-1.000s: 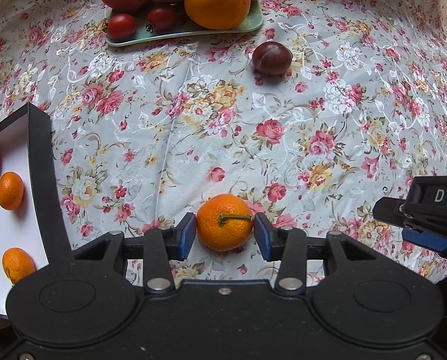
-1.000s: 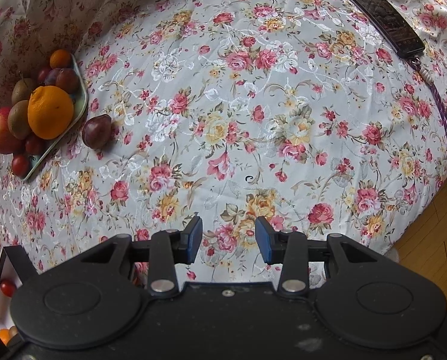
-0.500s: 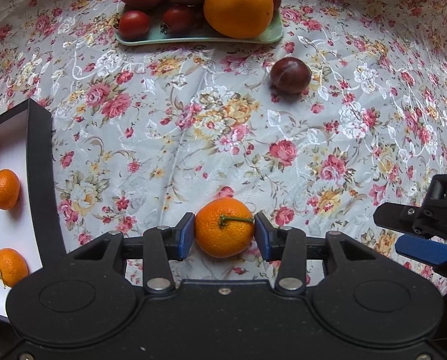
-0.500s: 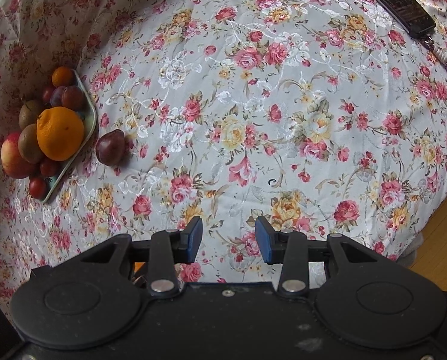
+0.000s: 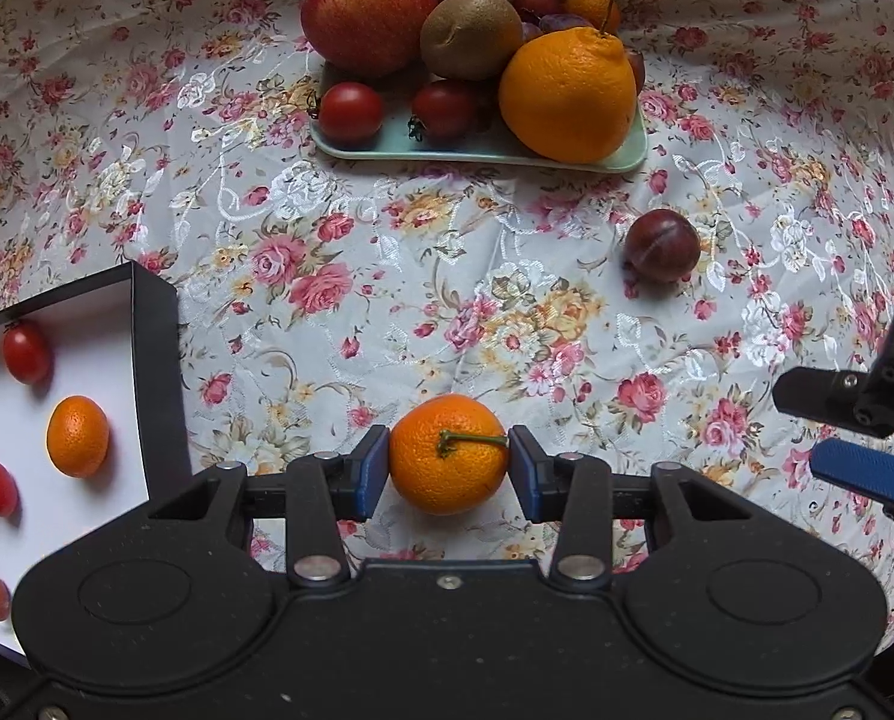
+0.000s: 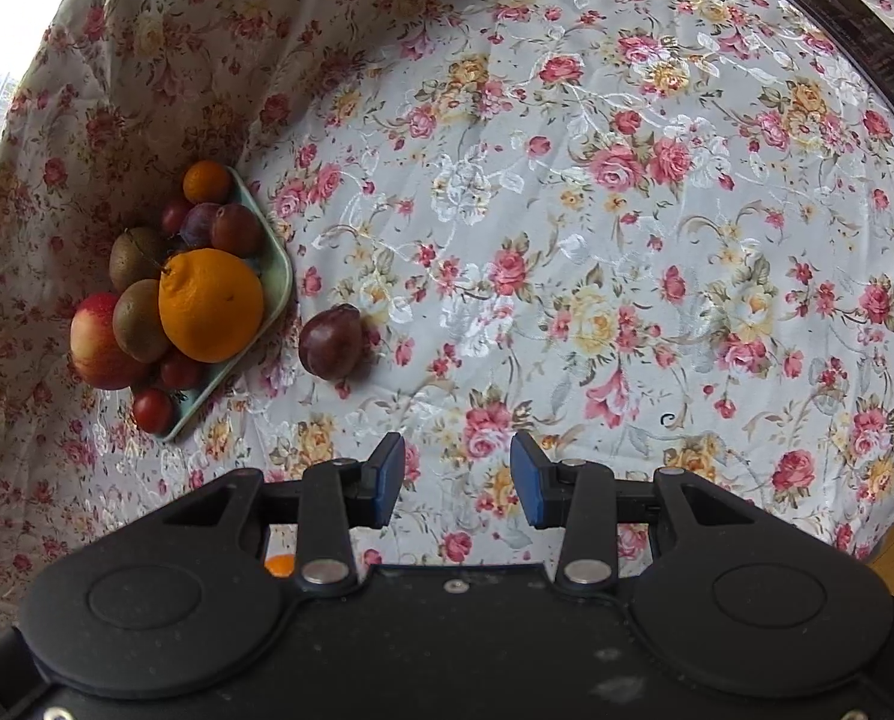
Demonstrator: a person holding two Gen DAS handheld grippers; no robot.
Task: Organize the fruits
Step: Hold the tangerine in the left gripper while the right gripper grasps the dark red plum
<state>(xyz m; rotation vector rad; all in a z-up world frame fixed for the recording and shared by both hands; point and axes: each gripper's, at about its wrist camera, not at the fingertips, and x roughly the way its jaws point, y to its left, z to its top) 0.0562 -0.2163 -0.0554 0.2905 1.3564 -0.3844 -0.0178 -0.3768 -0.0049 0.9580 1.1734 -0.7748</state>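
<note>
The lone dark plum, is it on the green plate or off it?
Off. The plum lies on the floral tablecloth beside the green plate, apart from it.

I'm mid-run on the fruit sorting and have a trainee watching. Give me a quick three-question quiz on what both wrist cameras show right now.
1. True or false: the left gripper is shut on the mandarin.
2. Where does the plum lie? A) on the green plate B) on the tablecloth beside the plate C) in the white tray
3. Fill in: the right gripper holds ____.

Key: 1 true; 2 B; 3 nothing, its jaws stand open over the cloth.
</note>
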